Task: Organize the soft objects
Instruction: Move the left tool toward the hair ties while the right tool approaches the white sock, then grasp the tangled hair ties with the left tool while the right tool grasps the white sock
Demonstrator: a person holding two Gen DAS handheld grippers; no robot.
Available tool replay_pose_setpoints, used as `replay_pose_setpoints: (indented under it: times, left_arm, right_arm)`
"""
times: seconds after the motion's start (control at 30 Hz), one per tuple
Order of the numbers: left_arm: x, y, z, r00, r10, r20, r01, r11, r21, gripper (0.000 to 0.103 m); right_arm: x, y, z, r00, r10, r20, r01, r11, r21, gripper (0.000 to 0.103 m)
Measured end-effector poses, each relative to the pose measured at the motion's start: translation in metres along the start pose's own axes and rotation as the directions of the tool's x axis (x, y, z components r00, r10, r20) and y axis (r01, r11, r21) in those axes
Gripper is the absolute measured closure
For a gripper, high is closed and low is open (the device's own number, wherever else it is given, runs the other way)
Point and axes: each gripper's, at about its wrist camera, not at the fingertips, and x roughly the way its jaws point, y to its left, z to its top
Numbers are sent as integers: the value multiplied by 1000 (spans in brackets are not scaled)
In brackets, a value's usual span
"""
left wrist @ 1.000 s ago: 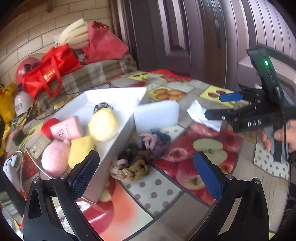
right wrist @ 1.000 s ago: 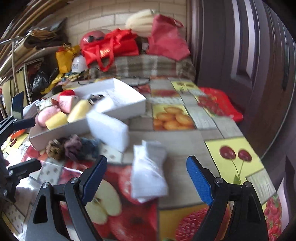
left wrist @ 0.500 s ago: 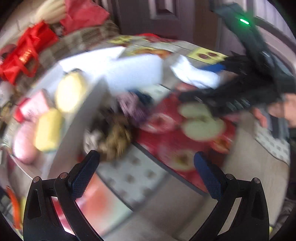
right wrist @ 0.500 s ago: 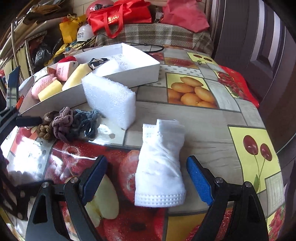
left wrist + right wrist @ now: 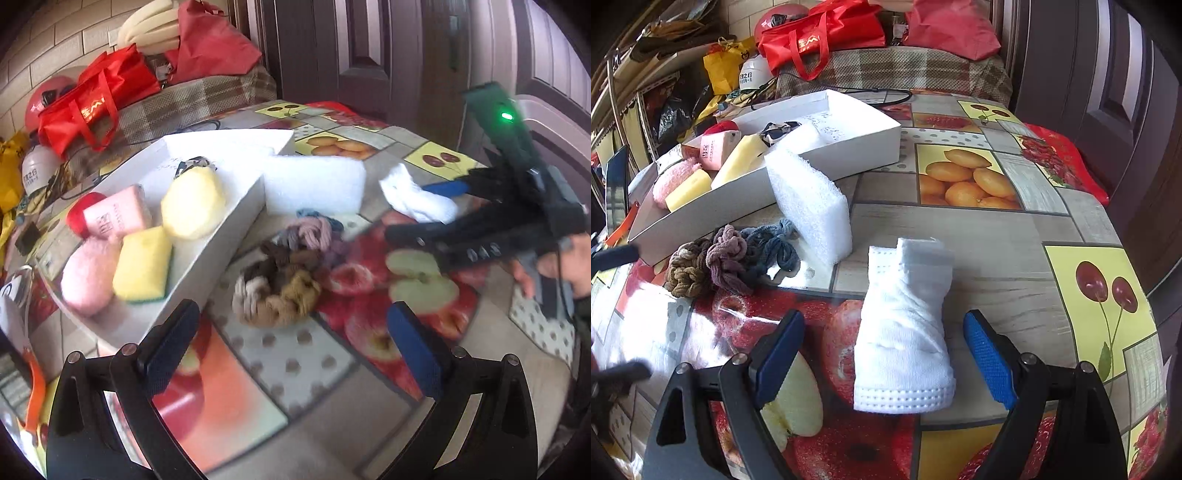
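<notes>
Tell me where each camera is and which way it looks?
Left wrist: on the left gripper, looking across the table at the hair ties and white box; both fingers show, plus the right gripper and the hand holding it.
Right wrist: on the right gripper, looking down at the white sock between its open fingers.
Both see the sock, hair ties, white foam block and box.
</notes>
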Motion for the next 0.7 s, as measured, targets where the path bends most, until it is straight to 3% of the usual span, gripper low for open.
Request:
replay_pose_setpoints:
  times: [0.17, 0.23, 0.33, 0.37, 0.43, 0.47, 0.5, 0.53, 0.6, 0.7]
  left_arm:
    - [31, -4, 16, 997, 34, -75, -30, 998, 55, 0]
    - [40, -2, 16, 993, 6, -119, -1, 999, 44, 2]
    - [31, 1, 11, 996, 6, -94, -3, 999, 36, 34]
    - [30, 1, 9, 994, -30, -102, 34, 999, 29, 54]
    - [28, 2, 5, 993, -54, -107, 56, 998, 21, 56]
    - [26, 0, 3, 993, -56, -104, 60, 998, 30, 62]
    - [23, -2, 2, 993, -59, -100, 64, 997, 39, 65]
    - [21, -4, 1, 994, -51, -96, 56, 997, 49, 66]
    - [15, -10, 0, 997, -38, -68, 43, 996, 72, 69]
    - [-11, -16, -3, 997, -36, 68, 29, 994, 102, 69]
  right_arm:
    - [1, -3, 1, 1000, 10, -5, -10, 1000, 11, 15]
    - [2, -3, 1, 1000, 10, -5, -10, 1000, 12, 15]
    - [2, -3, 0, 1000, 12, -2, -12, 1000, 13, 15]
    - [2, -3, 0, 1000, 13, -2, -13, 1000, 14, 16]
    - [2, -2, 0, 1000, 3, -4, -3, 1000, 7, 19]
    - [1, 0, 0, 1000, 3, 3, -3, 1000, -4, 31]
    - [-1, 3, 0, 1000, 3, 15, -3, 1000, -16, 55]
    - [-4, 4, 0, 1000, 0, 30, 1, 1000, -24, 66]
    - [-9, 6, -1, 998, -14, 58, 16, 999, -33, 65]
    - [-30, 2, -4, 986, -11, 164, 14, 1000, -18, 65]
